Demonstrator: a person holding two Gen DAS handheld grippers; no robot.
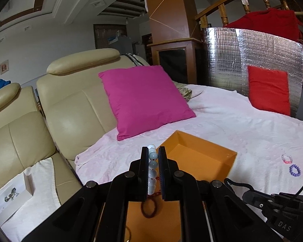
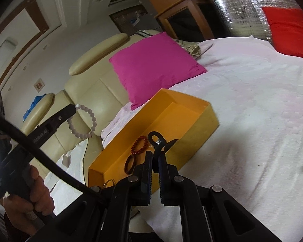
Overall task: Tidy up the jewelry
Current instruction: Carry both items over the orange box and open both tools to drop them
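My left gripper [image 1: 153, 151] is shut on a white bead bracelet [image 1: 152, 157], held upright above the near end of the orange box [image 1: 200, 155]. A dark red band [image 1: 149, 209] lies in the box below it. In the right wrist view the left gripper [image 2: 71, 109] dangles the white bracelet [image 2: 82, 123] left of the orange box [image 2: 192, 104]. My right gripper [image 2: 155, 155] is shut on a black loop with a metal clasp [image 2: 155, 138] over the box's near wall. A red bead bracelet [image 2: 139, 145] and a dark band [image 2: 130, 164] lie inside.
A purple bracelet [image 1: 295, 170] and a pink bracelet [image 1: 286, 158] lie on the white blanket [image 1: 232, 121]. A magenta cushion [image 1: 145, 98] leans on the beige sofa [image 1: 70, 100]; a red cushion [image 1: 269, 90] stands far right. A white tray [image 1: 10, 197] sits on the left seat.
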